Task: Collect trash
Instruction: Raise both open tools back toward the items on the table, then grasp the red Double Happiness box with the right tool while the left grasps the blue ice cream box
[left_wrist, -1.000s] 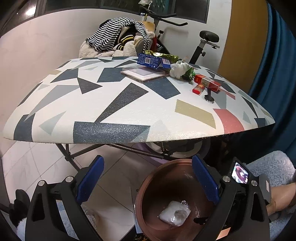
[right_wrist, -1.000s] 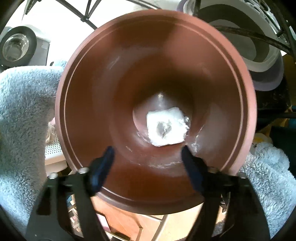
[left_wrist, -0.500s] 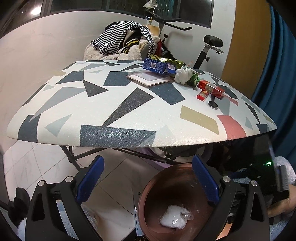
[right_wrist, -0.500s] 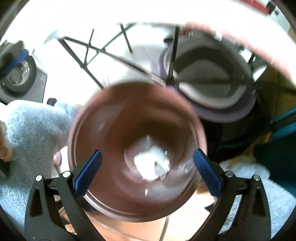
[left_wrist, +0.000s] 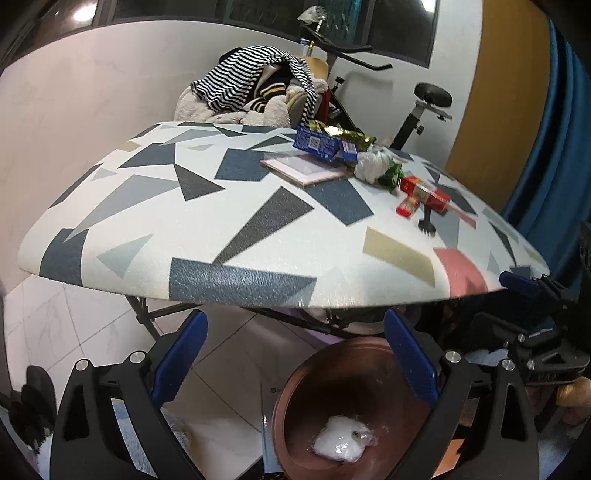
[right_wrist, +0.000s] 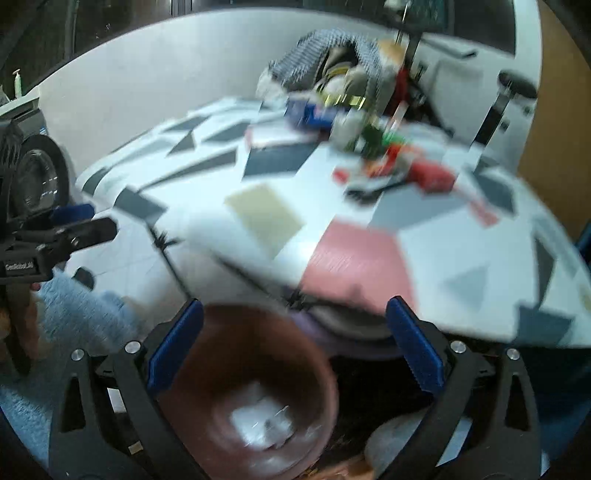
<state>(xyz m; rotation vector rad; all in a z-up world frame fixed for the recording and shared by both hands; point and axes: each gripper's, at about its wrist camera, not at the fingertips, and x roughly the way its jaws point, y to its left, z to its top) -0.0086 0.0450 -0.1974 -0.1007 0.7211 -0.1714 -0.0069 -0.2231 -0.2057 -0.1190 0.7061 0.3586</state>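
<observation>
A white crumpled wrapper (left_wrist: 341, 443) lies at the bottom of the brown bin (left_wrist: 295, 402), low in the frame of the left wrist view; the right wrist view shows the same pale lump (right_wrist: 264, 424) in the bin (right_wrist: 321, 373), blurred. The bin stands on the floor just below the near edge of the worktop (left_wrist: 147, 229), a white top with grey, blue, tan and pink shapes.

The left claw (left_wrist: 293, 360) is released — its blue pads spread wide above the bin rim, nothing between them. The right claw (right_wrist: 293, 343) is likewise spread wide and empty, over the bin; it also shows at the right edge of the left wrist view (left_wrist: 532, 291).

More trash sits toward the upper right of the worktop: a blue box (left_wrist: 319, 146), a gold foil wrapper (left_wrist: 343, 133), a white wad (left_wrist: 371, 166) with green plastic (left_wrist: 393, 177) touching it, and red packets (left_wrist: 424, 194). A pink-edged flat book (left_wrist: 303, 168) lies just beside the blue box. Beyond the worktop — a heap of striped clothes (left_wrist: 243, 81) and an exercise bike (left_wrist: 424, 107).
</observation>
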